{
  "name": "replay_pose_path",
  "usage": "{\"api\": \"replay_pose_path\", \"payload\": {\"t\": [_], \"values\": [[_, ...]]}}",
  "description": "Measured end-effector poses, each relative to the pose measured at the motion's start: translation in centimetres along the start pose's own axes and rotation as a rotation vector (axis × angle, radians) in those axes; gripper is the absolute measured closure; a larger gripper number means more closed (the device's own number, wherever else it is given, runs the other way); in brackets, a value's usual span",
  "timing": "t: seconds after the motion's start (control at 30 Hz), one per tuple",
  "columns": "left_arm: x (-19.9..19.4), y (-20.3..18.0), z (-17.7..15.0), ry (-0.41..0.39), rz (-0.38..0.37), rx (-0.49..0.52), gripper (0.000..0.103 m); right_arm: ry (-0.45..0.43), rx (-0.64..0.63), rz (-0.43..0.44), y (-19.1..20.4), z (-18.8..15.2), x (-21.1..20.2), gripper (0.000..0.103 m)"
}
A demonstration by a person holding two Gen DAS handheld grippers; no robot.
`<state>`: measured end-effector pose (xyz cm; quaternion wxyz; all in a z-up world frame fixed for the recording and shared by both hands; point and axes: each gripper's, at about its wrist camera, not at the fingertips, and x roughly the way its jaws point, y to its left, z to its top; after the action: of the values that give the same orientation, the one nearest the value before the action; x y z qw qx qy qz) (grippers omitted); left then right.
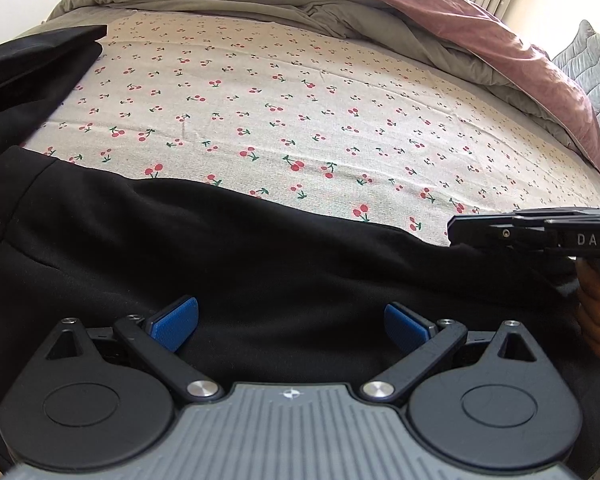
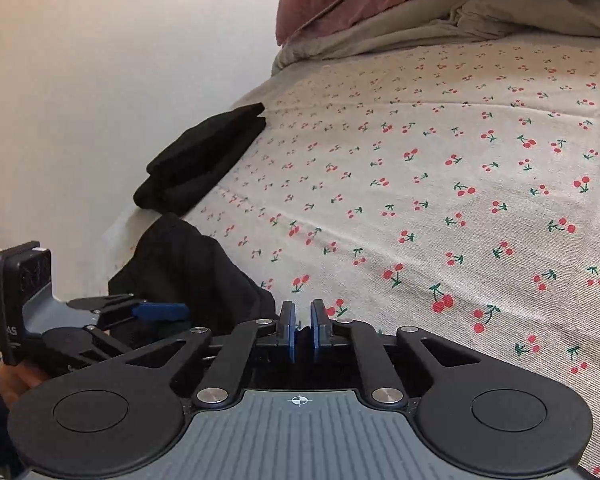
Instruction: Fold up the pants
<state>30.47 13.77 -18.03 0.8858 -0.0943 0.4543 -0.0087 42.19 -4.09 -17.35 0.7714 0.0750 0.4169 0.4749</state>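
Note:
Black pants [image 1: 240,264] lie spread along the near edge of the bed on a cherry-print sheet [image 1: 300,112]. My left gripper [image 1: 290,322] is open just above the pants, its blue pads [image 1: 176,322] wide apart. My right gripper [image 2: 302,336] is nearly shut, with a bit of the black pants fabric [image 2: 188,272] between its blue pads [image 2: 288,332] at the pants' edge. The right gripper also shows in the left wrist view [image 1: 540,232] at the right, and the left gripper shows in the right wrist view [image 2: 112,316] at the lower left.
A folded stack of black garments [image 2: 204,156] lies at the bed's left edge by the wall; it also shows in the left wrist view [image 1: 32,64]. A pink and grey-green duvet [image 1: 380,12] is bunched at the far side. A grey quilted cushion [image 1: 588,64] lies far right.

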Motion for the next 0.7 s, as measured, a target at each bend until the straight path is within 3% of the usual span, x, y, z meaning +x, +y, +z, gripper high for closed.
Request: {"api": "replay_pose_path", "payload": {"t": [0.2, 0.4, 0.57, 0.6, 0.7], "values": [[0.1, -0.2, 0.0, 0.0, 0.009, 0.0, 0.008, 0.038, -0.19, -0.08, 3.4, -1.8, -0.7, 0.091], [0.1, -0.2, -0.1, -0.001, 0.011, 0.009, 0.008, 0.086, -0.4, -0.178, 6.5, -3.1, -0.6, 0.077], [0.1, -0.2, -0.1, 0.0, 0.012, 0.015, 0.008, 0.083, -0.492, -0.261, 7.6, -4.1, -0.5, 0.076], [0.1, -0.2, -0.1, -0.001, 0.011, 0.015, 0.008, 0.078, -0.507, -0.279, 7.8, -4.1, -0.4, 0.073], [0.1, -0.3, -0.1, -0.001, 0.013, 0.017, 0.008, 0.039, -0.575, -0.357, 8.4, -4.6, 0.3, 0.046]]}}
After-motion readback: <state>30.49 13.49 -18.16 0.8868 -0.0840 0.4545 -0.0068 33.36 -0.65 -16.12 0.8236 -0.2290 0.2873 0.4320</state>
